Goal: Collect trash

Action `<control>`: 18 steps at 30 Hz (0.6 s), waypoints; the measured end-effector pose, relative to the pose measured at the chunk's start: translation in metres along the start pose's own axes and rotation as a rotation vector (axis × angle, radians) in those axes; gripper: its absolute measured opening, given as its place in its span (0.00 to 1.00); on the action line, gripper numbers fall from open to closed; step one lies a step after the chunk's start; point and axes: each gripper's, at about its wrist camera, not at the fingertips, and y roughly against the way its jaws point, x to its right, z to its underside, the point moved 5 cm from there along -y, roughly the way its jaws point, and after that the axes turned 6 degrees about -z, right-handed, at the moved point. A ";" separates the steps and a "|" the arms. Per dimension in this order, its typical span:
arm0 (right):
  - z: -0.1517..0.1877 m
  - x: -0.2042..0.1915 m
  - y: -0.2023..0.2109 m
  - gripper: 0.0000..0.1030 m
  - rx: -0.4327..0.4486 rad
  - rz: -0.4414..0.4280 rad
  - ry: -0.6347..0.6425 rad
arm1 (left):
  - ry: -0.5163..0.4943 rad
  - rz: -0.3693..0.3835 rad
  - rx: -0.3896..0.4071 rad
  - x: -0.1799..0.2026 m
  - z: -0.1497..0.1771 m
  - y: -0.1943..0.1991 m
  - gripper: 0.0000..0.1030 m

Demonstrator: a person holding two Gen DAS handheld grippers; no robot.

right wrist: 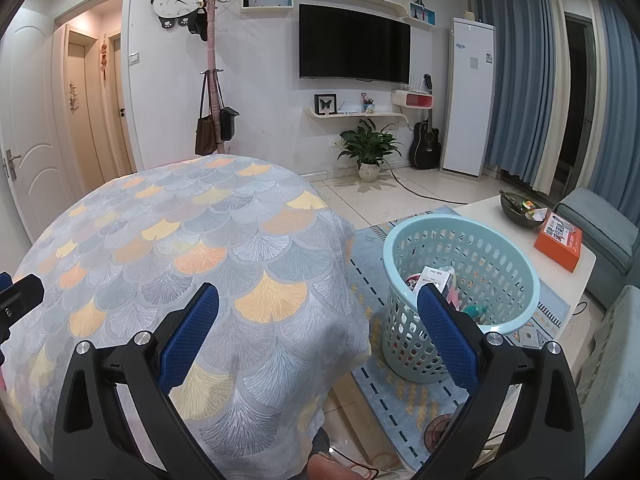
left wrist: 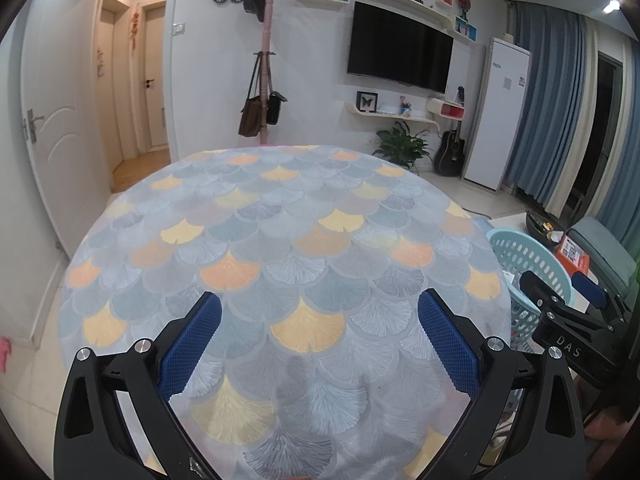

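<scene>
A light-blue plastic basket (right wrist: 460,280) stands on the rug to the right of a round table (right wrist: 160,248) with a fan-pattern cloth. Inside the basket lie a white carton (right wrist: 434,278) and a teal bottle (right wrist: 476,312). My right gripper (right wrist: 318,312) is open and empty, held over the table's right edge, left of the basket. My left gripper (left wrist: 320,320) is open and empty above the tabletop (left wrist: 280,240). The basket (left wrist: 528,264) and the right gripper (left wrist: 568,300) show at the right of the left wrist view.
A low white coffee table (right wrist: 528,256) right of the basket carries an orange box (right wrist: 558,240) and a dark bowl (right wrist: 520,208). A grey sofa (right wrist: 604,228) is at far right. A potted plant (right wrist: 370,148), guitar and coat rack (right wrist: 212,80) stand by the far wall.
</scene>
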 end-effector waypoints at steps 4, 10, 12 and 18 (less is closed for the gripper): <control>0.001 0.000 0.000 0.92 -0.001 -0.001 -0.005 | -0.002 0.000 0.002 0.000 0.000 0.000 0.93; 0.001 0.000 0.000 0.92 -0.002 -0.001 -0.005 | -0.011 0.009 0.003 0.000 0.003 0.000 0.93; 0.001 0.000 0.000 0.92 -0.002 -0.002 -0.006 | -0.012 0.009 0.004 0.000 0.003 0.000 0.93; 0.001 0.000 0.000 0.92 -0.002 -0.002 -0.007 | -0.011 0.009 0.004 0.002 0.004 0.000 0.93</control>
